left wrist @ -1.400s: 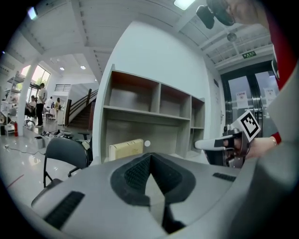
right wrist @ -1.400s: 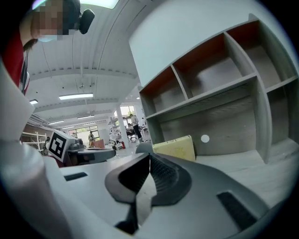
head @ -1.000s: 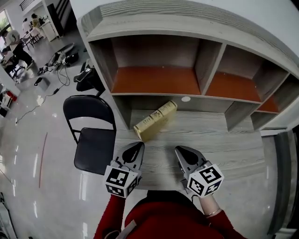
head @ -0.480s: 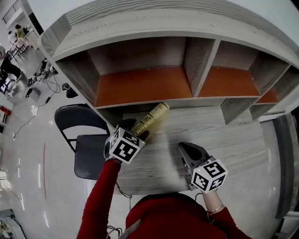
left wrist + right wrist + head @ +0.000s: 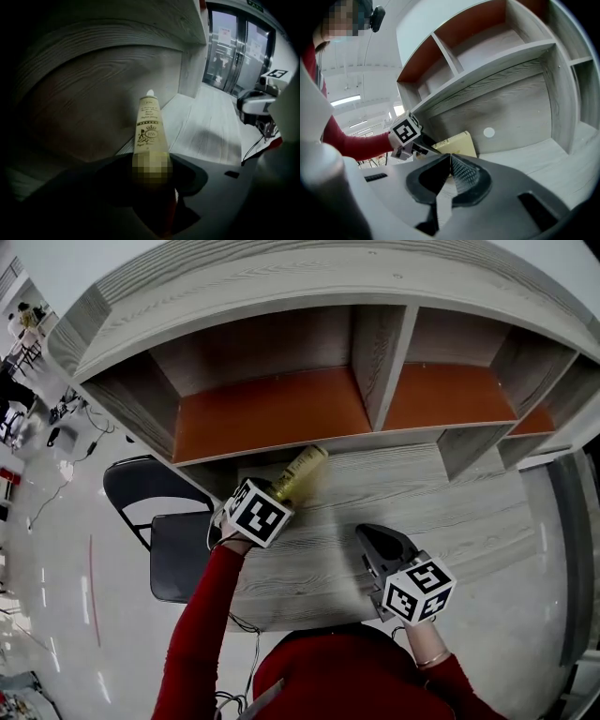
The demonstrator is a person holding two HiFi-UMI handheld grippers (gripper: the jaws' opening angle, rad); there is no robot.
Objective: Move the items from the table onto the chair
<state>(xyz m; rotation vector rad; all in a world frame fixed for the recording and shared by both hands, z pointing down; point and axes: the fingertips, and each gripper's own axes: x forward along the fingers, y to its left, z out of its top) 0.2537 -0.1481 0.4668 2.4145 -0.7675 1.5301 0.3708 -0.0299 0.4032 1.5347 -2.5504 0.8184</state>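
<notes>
A long yellow box (image 5: 298,472) lies on the grey wooden table (image 5: 394,493), under the shelf unit. My left gripper (image 5: 279,491) has reached over to it. In the left gripper view the box (image 5: 150,129) runs forward out of the gripper (image 5: 151,169). The jaws are closing, and their pads lie against the box's sides. My right gripper (image 5: 367,533) hovers shut and empty over the table's front right. Its own view shows the closed fingertips (image 5: 450,157), with the box (image 5: 459,143) and the left gripper (image 5: 424,146) beyond them. The black folding chair (image 5: 176,554) stands left of the table.
A grey shelf unit with orange backs (image 5: 272,409) overhangs the table's rear, so the box sits in a low recess. Shiny floor (image 5: 56,549) surrounds the chair. Glass doors (image 5: 234,56) show at the room's far side.
My left gripper moved from the table's front edge forward to the box, and its jaws now flank the box's near end. The right gripper stayed in place, shut.
</notes>
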